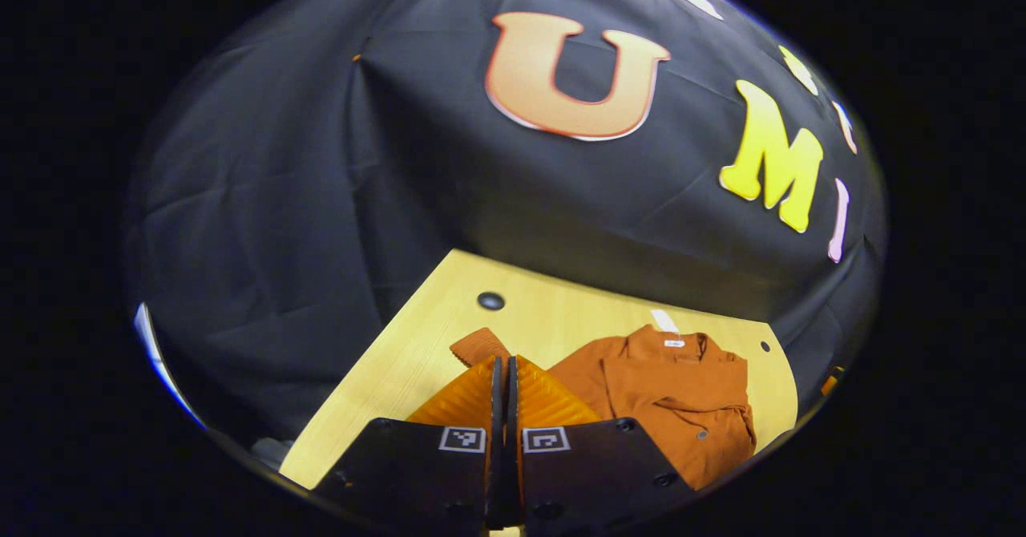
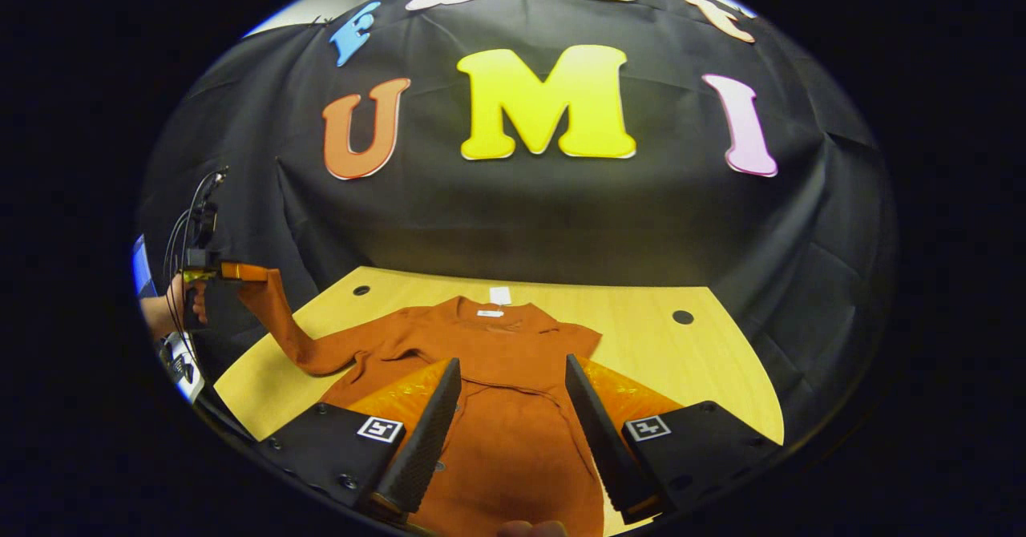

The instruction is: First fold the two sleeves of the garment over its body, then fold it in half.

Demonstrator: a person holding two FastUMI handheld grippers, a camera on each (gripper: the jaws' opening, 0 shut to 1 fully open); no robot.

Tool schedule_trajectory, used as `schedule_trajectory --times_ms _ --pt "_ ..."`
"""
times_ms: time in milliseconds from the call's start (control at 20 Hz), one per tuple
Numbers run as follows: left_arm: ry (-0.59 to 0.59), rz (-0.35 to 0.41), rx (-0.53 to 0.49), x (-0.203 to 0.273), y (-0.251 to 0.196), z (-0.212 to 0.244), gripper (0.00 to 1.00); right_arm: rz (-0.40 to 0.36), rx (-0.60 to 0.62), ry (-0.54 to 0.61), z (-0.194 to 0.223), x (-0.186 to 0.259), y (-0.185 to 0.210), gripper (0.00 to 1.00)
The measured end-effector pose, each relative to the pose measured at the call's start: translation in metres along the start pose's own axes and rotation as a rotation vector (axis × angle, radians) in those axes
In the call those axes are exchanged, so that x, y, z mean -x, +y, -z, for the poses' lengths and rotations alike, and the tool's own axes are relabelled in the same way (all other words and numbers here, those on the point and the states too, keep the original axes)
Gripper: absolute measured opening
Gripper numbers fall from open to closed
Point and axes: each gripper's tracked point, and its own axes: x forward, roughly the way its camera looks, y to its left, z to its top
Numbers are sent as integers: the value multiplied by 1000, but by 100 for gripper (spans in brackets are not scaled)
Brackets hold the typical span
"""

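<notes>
Garment [image 2: 497, 409], a rust-orange long-sleeved top, is spread on the wooden tabletop [image 2: 705, 353] with its collar toward the booth wall. One sleeve [image 2: 280, 325] is lifted off the tabletop and pinched at its cuff by the left hand-held gripper [image 2: 240, 272], whose fingers are closed together. The right hand-held gripper [image 2: 513, 397] is held wide open above the garment's body, gripping nothing.
</notes>
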Motion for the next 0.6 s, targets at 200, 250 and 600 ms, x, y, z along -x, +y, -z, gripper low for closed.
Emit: schedule_trajectory --times_ms 200,250,600 --pt "-2 106 -51 -23 -64 -45 3 73 -43 -21 2 22 -41 85" --pt "-7 132 -66 -29 -82 -53 3 90 -56 -32 1 28 -51 85" --pt "-25 325 -292 -56 -233 -69 3 209 -116 -55 9 70 -119 85"
